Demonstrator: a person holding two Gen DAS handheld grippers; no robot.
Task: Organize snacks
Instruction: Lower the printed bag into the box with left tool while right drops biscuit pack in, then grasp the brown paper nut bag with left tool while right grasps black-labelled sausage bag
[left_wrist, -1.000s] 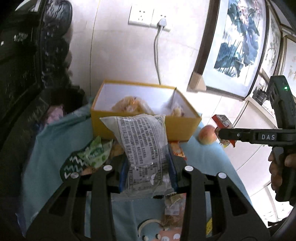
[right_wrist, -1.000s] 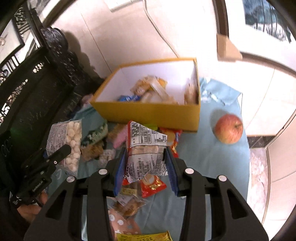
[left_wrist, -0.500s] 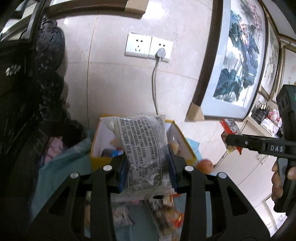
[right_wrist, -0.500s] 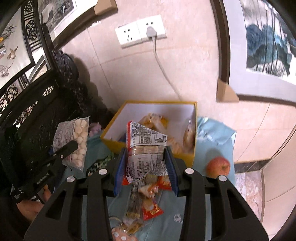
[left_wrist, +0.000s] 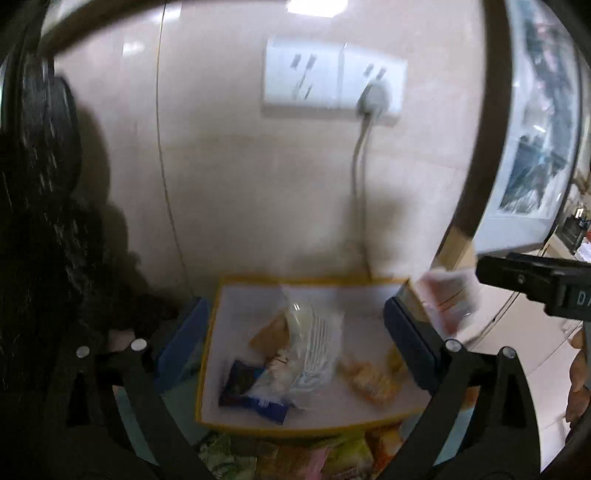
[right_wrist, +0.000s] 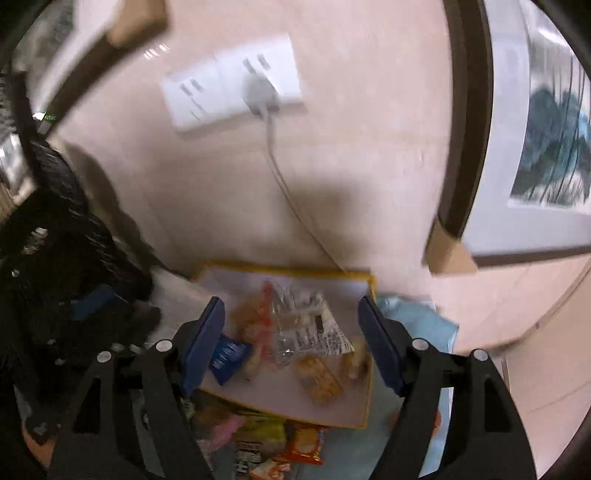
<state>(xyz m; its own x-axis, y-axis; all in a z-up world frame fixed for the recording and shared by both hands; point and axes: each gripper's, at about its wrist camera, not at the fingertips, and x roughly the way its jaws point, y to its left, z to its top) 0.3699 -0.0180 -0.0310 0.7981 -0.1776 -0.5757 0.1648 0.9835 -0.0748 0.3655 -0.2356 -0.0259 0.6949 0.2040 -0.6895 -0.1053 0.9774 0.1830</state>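
A yellow box with a white inside holds several snack packets. My left gripper hangs over it, its jaws opening wide. A clear packet with white print shows blurred between them, touching neither pad. At the box's right edge a red and white packet blurs just off the right gripper's finger. In the right wrist view my right gripper is also over the box, jaws opening. A printed packet lies between them, free of both pads.
The wall close behind the box carries a double socket with a plugged cable hanging to the box. A framed painting stands at the right, dark carved furniture at the left. Loose snacks lie on the teal cloth.
Both grippers rose and moved forward from the table to over the yellow box. Each was shut on a packet; now both sets of jaws are spread and the packets are released.
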